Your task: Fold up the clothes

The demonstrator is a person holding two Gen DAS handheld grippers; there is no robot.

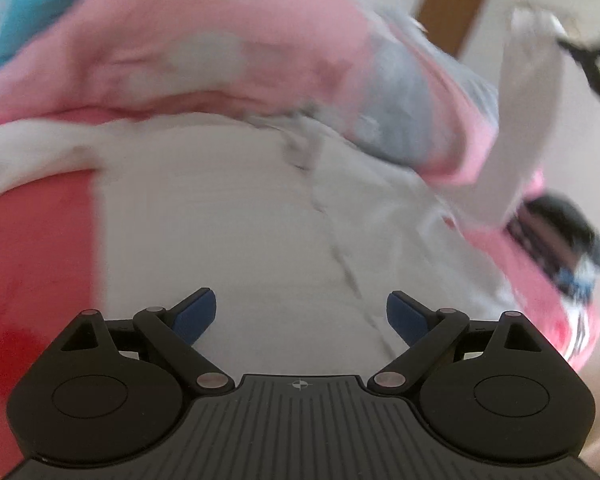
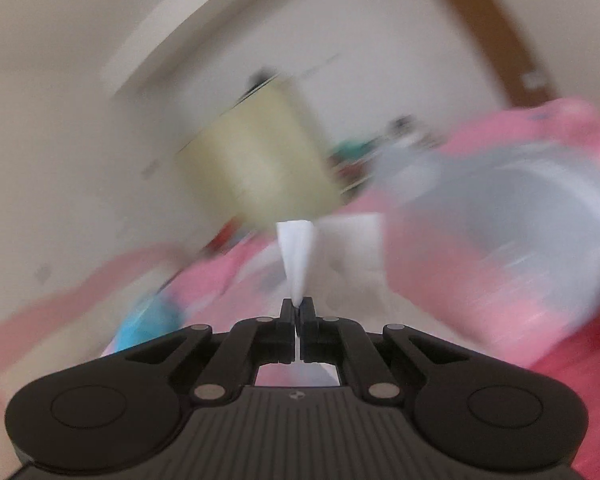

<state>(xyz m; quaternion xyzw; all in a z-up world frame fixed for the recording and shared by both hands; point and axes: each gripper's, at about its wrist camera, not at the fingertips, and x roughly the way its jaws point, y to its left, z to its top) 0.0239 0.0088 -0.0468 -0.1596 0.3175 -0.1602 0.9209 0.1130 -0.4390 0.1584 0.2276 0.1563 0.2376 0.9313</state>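
A white garment (image 1: 228,224) lies spread below my left gripper (image 1: 301,314), which is open with its blue pads apart and nothing between them. A strip of the same white cloth (image 1: 528,120) rises at the upper right, up to the other gripper (image 1: 588,56). In the right wrist view my right gripper (image 2: 298,312) is shut on a pinched point of the white garment (image 2: 296,256), which stands up from its fingertips. Both views are blurred by motion.
Pink bedding with grey and blue patches (image 1: 188,44) lies behind the garment, and a red area (image 1: 32,248) lies at the left. A dark patterned item (image 1: 556,224) sits at the right. A pale yellow cabinet (image 2: 256,160), white walls and a brown door (image 1: 452,4) stand beyond.
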